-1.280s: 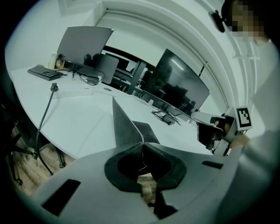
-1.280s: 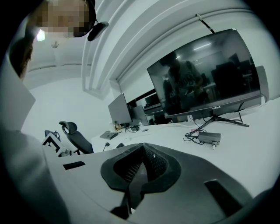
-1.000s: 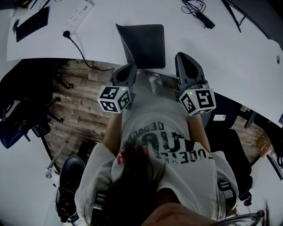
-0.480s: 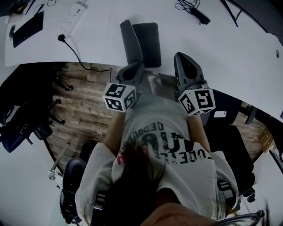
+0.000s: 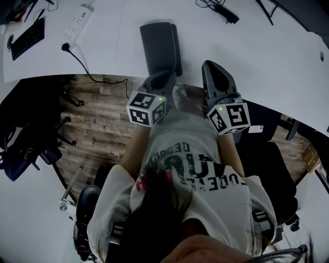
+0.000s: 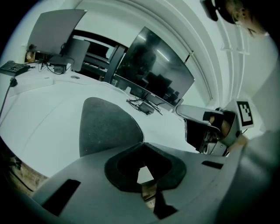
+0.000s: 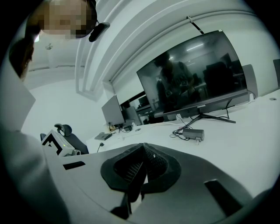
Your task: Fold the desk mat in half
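The dark grey desk mat [image 5: 158, 43] lies on the white desk [image 5: 267, 56] as a narrow strip, with one layer laid over the other. My left gripper [image 5: 165, 76] is at its near edge. In the left gripper view the mat [image 6: 105, 127] runs right up to the closed tips of that gripper [image 6: 142, 143], which look shut on its near corner. My right gripper [image 5: 211, 66] hovers to the mat's right at the desk edge. Its jaws [image 7: 142, 146] are shut with nothing between them.
A power strip [image 5: 77, 20] with its cable [image 5: 85, 61] and a keyboard [image 5: 25, 33] lie far left on the desk. An adapter with wires [image 5: 223, 11] sits at the back, before a curved monitor [image 7: 197, 78]. Chairs stand on the wooden floor [image 5: 97, 128].
My left gripper has moved right and forward, carrying the mat's raised left part over onto the rest. The mat now looks narrower. The right gripper has stayed still.
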